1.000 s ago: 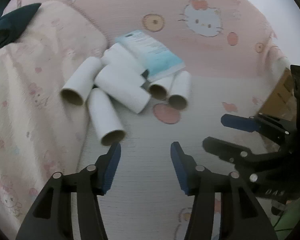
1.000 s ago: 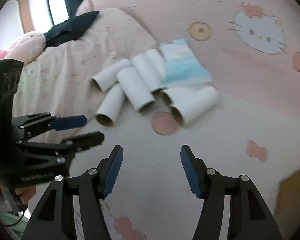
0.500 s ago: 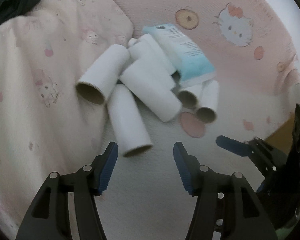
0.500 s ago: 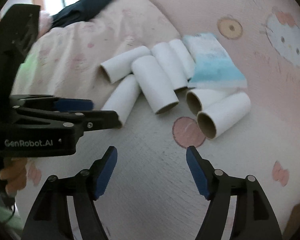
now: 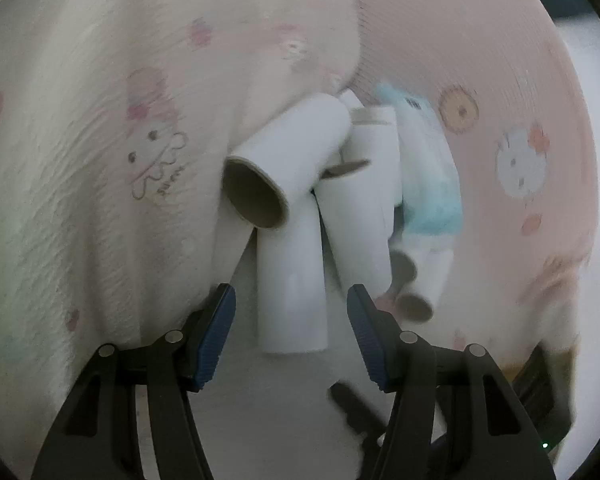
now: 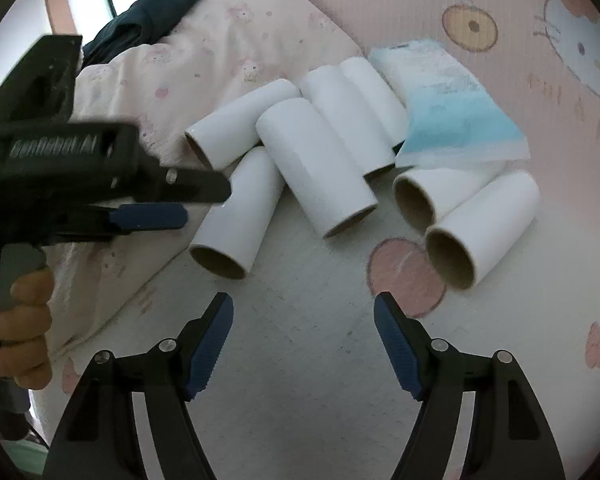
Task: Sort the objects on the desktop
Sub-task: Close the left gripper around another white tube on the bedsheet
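Several white cardboard tubes point(image 6: 320, 168) lie in a heap on the bed sheet, beside a blue and white packet point(image 6: 452, 120). My left gripper point(image 5: 292, 316) is open, and the near end of one tube point(image 5: 292, 292) lies between its fingers with a gap on each side. From the right wrist view the left gripper point(image 6: 206, 204) reaches in from the left over that same tube point(image 6: 236, 224), held by a hand point(image 6: 20, 320). My right gripper point(image 6: 304, 320) is open over bare sheet, short of the heap. Two tubes point(image 6: 480, 232) lie to its front right.
A pale quilt point(image 6: 228, 28) with a cartoon print rises at the left, against the tubes. A dark garment point(image 6: 148, 16) lies on it at the back. The pink sheet point(image 6: 500, 0) with a cat print runs behind and to the right.
My left gripper rolled and moved in on the heap, so one tube's end now lies between its fingers. My right gripper came nearer to the tubes and its jaws widened.
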A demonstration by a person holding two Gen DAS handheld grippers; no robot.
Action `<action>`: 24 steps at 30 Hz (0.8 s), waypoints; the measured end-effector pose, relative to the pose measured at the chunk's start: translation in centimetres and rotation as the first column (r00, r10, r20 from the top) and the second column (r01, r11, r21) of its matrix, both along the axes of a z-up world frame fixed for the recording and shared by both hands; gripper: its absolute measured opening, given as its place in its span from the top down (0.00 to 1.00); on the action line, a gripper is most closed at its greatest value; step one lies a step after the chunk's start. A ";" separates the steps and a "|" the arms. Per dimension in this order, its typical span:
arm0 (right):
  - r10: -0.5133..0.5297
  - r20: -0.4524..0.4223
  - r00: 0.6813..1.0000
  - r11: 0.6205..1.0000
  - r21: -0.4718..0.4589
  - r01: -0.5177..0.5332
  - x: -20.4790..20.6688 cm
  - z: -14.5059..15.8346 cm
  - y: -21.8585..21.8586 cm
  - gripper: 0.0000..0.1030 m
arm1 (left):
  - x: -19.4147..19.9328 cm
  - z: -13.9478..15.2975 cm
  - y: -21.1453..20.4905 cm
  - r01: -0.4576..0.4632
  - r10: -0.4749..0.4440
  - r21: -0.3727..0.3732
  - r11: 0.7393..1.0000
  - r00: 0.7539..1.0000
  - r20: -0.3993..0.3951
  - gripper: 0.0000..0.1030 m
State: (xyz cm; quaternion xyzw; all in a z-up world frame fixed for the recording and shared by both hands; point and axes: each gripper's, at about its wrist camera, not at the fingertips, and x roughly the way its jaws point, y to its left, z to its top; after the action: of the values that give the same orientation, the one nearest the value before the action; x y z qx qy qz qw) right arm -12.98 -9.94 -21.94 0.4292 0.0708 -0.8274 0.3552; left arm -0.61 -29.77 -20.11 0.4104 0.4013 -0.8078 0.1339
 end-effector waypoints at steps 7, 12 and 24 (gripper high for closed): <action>0.070 -0.022 0.997 0.997 0.020 -0.070 1.1 -0.1 -1.3 0.31 | -1.2 -1.5 0.5 -0.002 -0.001 0.080 0.997 0.999 0.039 0.46; 0.098 -0.021 0.995 0.995 0.019 -0.097 1.4 -0.1 -1.7 0.31 | -1.1 -2.7 1.0 -0.016 0.007 0.113 0.994 0.997 0.081 0.54; 0.085 0.055 0.995 0.996 -0.040 -0.083 1.6 -1.1 -0.3 0.30 | 0.4 -2.9 3.2 0.065 -0.072 0.134 0.989 0.996 0.052 0.55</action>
State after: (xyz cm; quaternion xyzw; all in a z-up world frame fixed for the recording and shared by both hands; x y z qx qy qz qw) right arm -11.39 -10.23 -23.04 0.4425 0.0631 -0.8003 0.3997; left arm -0.25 -26.62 -23.04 0.4546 0.4358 -0.7716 0.0900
